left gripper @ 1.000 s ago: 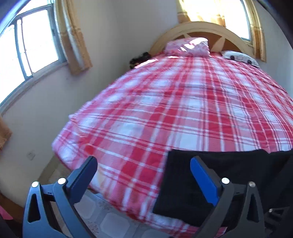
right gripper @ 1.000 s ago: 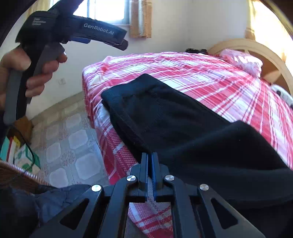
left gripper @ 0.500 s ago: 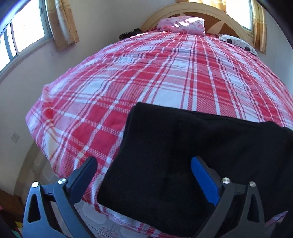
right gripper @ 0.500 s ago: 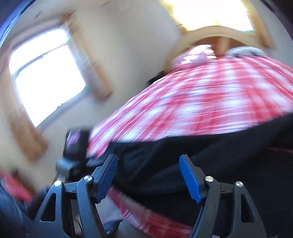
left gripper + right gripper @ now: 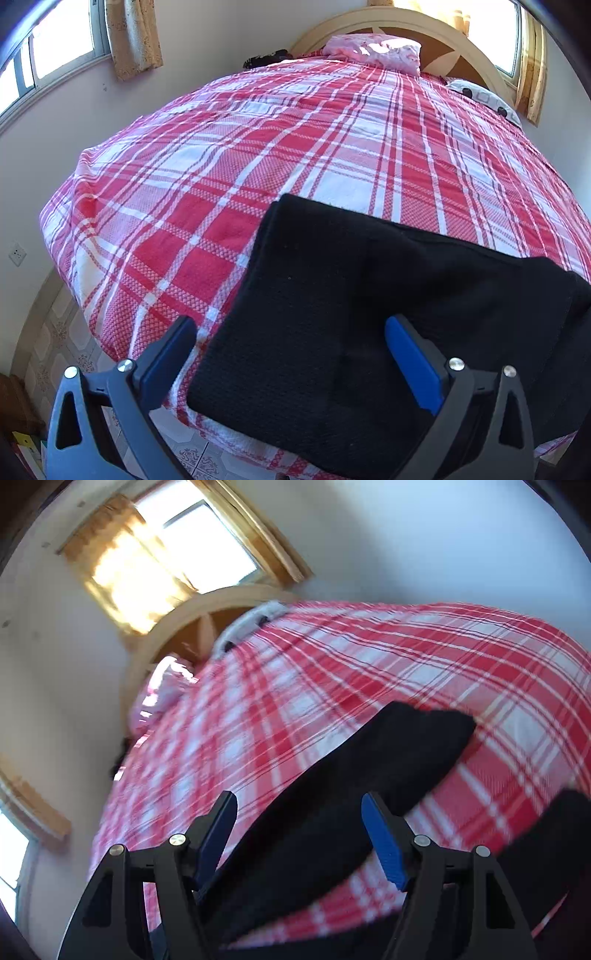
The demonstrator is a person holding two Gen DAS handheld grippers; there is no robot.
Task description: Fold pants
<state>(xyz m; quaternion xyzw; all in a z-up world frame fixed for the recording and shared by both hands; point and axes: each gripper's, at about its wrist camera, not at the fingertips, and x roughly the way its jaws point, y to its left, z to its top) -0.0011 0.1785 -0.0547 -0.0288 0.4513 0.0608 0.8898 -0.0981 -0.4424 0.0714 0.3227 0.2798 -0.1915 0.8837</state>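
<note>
Left wrist view: black knit pants (image 5: 343,314) lie flat at the 5 o'clock corner of the red-and-white plaid bedspread (image 5: 295,147); left tongs (image 5: 291,354) gape wide, empty, above them. Right wrist view: right tongs (image 5: 299,834) likewise spread wide, holding nothing.

The pants (image 5: 332,314) are black, of a thick knit-looking fabric, and lie flat on the red-and-white plaid bedspread (image 5: 295,147) at its foot edge, farthest from the headboard. In the left wrist view they form a broad folded panel with a straight edge and a squared corner, reaching the bedspread's near edge. In the blurred right wrist view, one black leg (image 5: 369,775) stretches diagonally across the plaid.
</note>
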